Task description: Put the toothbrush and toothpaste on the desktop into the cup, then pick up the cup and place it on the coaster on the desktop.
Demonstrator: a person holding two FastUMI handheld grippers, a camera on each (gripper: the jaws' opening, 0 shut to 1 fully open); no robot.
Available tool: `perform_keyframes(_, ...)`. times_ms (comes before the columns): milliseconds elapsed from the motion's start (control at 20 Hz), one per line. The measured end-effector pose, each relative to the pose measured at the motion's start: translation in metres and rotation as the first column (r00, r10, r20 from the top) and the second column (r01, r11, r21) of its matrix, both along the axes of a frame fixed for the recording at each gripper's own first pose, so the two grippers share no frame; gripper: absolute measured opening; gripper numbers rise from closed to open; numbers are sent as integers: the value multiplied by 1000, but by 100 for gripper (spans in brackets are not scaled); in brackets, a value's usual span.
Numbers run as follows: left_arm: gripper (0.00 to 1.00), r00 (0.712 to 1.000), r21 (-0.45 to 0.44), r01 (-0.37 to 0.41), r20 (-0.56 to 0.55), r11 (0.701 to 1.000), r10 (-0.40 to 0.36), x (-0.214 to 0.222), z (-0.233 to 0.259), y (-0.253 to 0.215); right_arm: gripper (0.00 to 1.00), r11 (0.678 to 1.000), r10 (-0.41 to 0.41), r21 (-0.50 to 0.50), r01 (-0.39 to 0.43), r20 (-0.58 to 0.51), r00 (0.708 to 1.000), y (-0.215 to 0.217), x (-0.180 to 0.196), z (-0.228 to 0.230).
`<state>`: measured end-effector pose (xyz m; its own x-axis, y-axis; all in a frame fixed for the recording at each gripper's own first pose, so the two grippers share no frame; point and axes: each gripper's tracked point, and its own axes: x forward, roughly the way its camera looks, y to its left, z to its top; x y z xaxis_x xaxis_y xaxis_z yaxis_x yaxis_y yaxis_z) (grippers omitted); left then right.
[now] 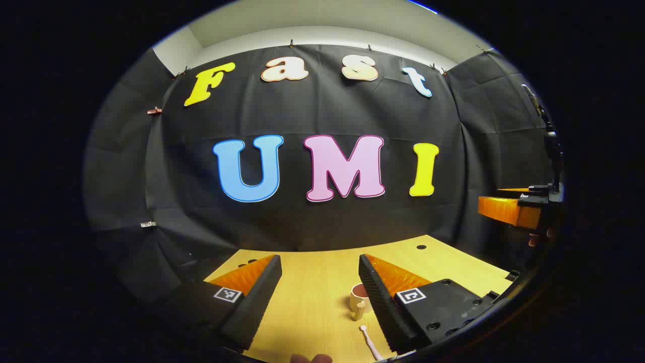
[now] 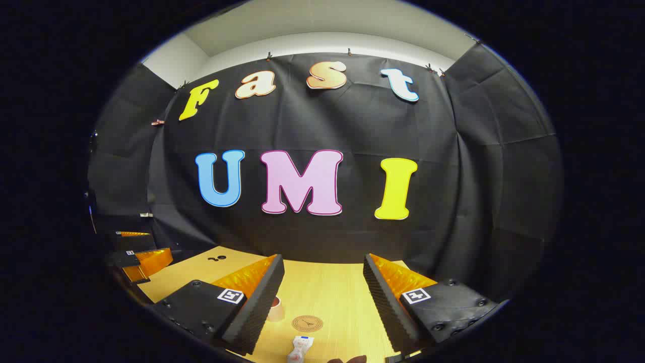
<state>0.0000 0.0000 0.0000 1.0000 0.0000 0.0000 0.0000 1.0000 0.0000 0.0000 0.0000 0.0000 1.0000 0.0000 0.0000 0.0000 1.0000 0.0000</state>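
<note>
Two handheld grippers hover above a pale wooden table (image 1: 312,297) in a booth hung with black cloth.

In the left gripper view, the left gripper (image 1: 318,292) holds its fingers spread wide apart, nothing between them. Each finger carries a small square black-and-white marker tag; the pattern is a code, not legible writing. A cream cup (image 1: 359,301) with a reddish-brown inside and a side handle stands upright on the table, just beside the inner edge of the right-hand finger and partly hidden by it. Nearer the camera, a slim pale toothbrush (image 1: 369,342) lies flat on the table, apart from the cup, running towards the lower edge. At the far right edge, the right gripper (image 1: 509,209) is seen raised above the table's side.

In the right gripper view, the right gripper (image 2: 322,297) likewise has its fingers released and wide apart, holding nothing, with the same kind of marker tag on each. Between them on the table lies a round tan coaster (image 2: 307,323) bearing a dark printed emblem too small to read. The cup peeks out from behind the left-hand finger, near the coaster but not on it. A white toothpaste tube (image 2: 300,349) with a blue cap end lies near the lower edge, just in front of the coaster; its label printing cannot be made out. The left gripper shows at the far left edge.
</note>
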Motion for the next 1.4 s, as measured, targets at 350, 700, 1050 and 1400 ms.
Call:
perform_keyframes(350,96,999,3,14,-32,1000,-14,0,-15,-6,97,1000,21,-17,-22,-34,999,9,1,-15)
perform_keyframes(700,96,998,4,30,-63,1000,-30,3,-27,-8,97,1000,25,-16,-26,-63,998,16,4,-26)
perform_keyframes(1050,96,995,2,37,-94,999,-37,6,-43,3,97,999,42,11,-41,-229,973,31,6,-82)
perform_keyframes(1400,96,983,-1,38,-178,999,-38,7,-84,20,98,997,62,74,-29,-503,862,47,-6,-182)
